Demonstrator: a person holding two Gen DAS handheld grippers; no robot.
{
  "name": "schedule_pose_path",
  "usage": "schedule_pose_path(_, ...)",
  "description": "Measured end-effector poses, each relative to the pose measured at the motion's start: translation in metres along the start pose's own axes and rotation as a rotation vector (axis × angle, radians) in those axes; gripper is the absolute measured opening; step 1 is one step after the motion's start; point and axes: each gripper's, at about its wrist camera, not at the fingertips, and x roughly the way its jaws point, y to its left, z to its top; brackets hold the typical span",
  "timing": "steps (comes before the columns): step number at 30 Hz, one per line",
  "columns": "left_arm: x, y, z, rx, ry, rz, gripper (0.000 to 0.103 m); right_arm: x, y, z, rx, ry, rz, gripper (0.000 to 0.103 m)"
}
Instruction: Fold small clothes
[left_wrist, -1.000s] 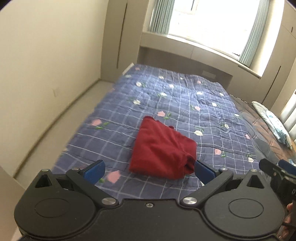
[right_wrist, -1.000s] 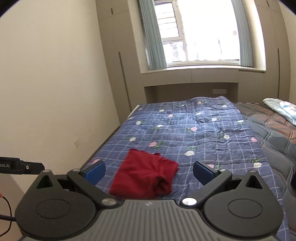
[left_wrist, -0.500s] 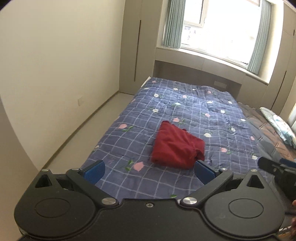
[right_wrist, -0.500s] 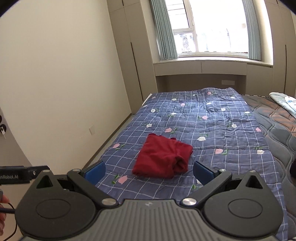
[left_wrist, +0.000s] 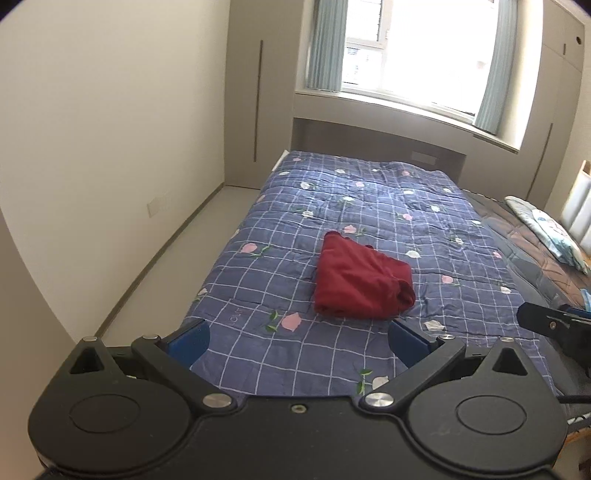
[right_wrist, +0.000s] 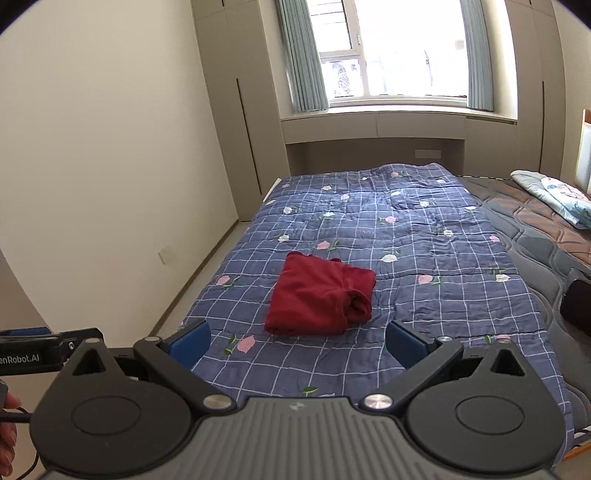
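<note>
Left gripper (left_wrist: 298, 340) and right gripper (right_wrist: 297, 339), both level, blue-padded fingers (left_wrist: 190, 338) spread wide and empty. Fingertips of a hand (right_wrist: 7, 424) at 8 o'clock in the right wrist view.

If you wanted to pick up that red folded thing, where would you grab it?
Probably the red garment by its flat near edge, coming from the near side, low over the quilt. That edge faces both open tools; the right end is a bulky roll.
</note>
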Motion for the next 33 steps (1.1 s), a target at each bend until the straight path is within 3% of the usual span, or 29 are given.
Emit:
schedule_pose_path(9,0.006,0.013,0.001,0.013,0.007,-0.035,0.102,-0.001,0.011,-0.001,0.001,0.005,-0.022,0.103)
schedule_pose_path(33,0.002,0.013,0.000,-0.002,0.008,-0.024,0.102,-0.002,0.014,0.000,-0.010,0.009,-0.015,0.103)
